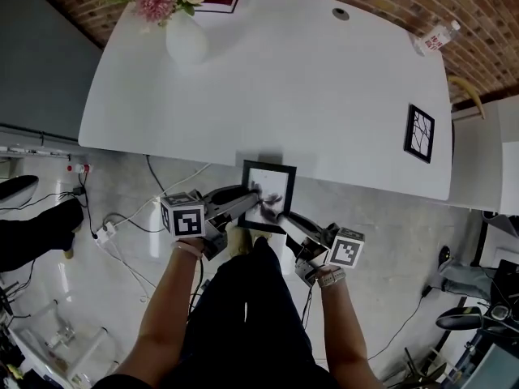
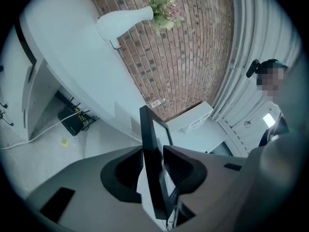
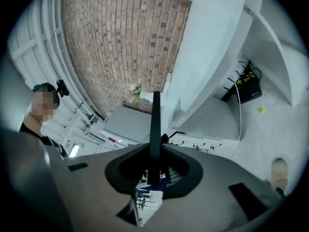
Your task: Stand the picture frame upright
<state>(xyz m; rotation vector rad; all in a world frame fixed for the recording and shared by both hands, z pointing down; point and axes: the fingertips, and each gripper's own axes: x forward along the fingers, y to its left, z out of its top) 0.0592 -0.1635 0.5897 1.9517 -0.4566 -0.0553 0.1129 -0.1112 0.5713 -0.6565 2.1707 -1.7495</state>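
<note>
- Two grippers held the picture frame in the head view, just off the near edge of the white table.
- The frame was in the air over the floor, not on the table.
- The left gripper had one side of the frame and the right gripper had the bottom corner on the other side.
- A white vase with flowers stood at the far left corner of the table. A second frame lay flat near the table's right edge.
- In the left gripper view, the left gripper was clamped on the black edge of the picture frame. A pad looked pressed on each side of it.
- Past the frame, the table and the vase showed well apart from the gripper.
- In the right gripper view, the right gripper was pinching the thin edge of the picture frame between its pads. The frame stuck straight out past the jaws.
- The table showed beyond the frame, and the frame did not touch it.
- I think the picking-up part was done, because the frame was off the table and gripped on both sides.
- The frame had not yet been stood up. I could not see its back stand in any view.
- What was left, I think, was to bring the frame over the table, set its bottom edge down, lean it on its stand and let go.
</note>
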